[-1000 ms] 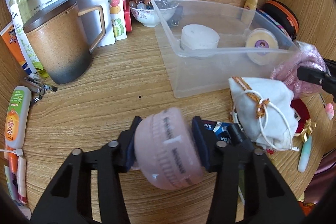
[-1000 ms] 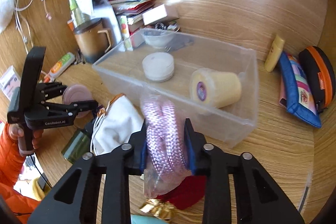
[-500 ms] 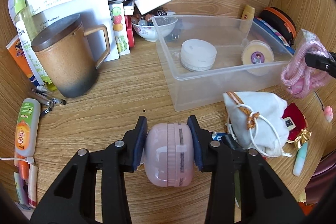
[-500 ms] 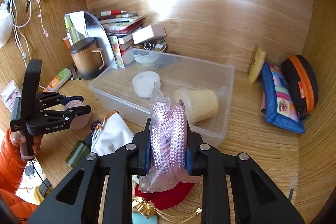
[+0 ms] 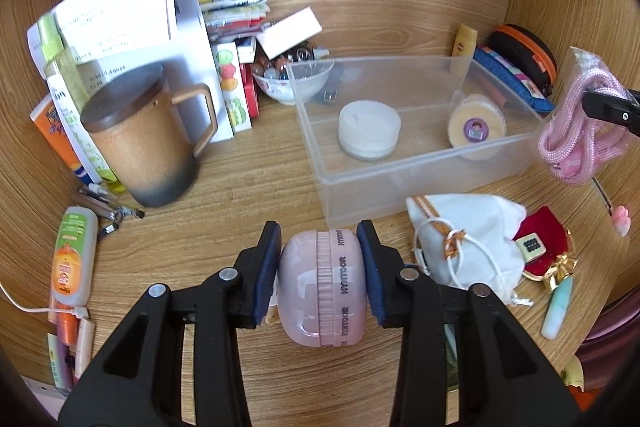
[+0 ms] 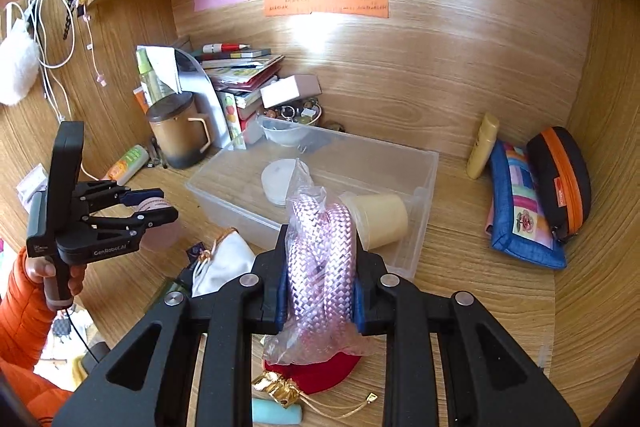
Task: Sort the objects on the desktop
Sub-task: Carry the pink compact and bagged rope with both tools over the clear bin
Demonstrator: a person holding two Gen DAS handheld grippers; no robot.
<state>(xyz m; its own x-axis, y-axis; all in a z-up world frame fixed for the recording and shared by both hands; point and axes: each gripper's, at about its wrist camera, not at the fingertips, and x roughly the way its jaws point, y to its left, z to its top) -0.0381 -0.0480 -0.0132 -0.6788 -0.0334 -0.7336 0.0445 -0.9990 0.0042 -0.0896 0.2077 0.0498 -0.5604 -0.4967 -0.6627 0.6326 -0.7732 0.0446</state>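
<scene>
1. The left tongs point(image 5: 322, 269) are clamped partway shut on a round pink case point(image 5: 323, 287), held clear above the wooden surface point(image 5: 248, 187).
2. The right tongs point(image 6: 320, 267) are squeezed tight on a bagged pink cord point(image 6: 322, 259), hanging in front of the clear plastic bin point(image 6: 416, 227).
3. The right view alone shows an orange sleeve point(image 6: 20, 307) and the hand point(image 6: 56, 275) gripping the left tool; the left view alone shows the white drawstring pouch point(image 5: 476, 239) whole.
4. Farther back, the bin holds a white tub point(image 5: 369, 129) and a yellow roll point(image 5: 476, 125).
5. Compared with a second ago, both loads sit higher, and the bin looks smaller and farther off.
</scene>
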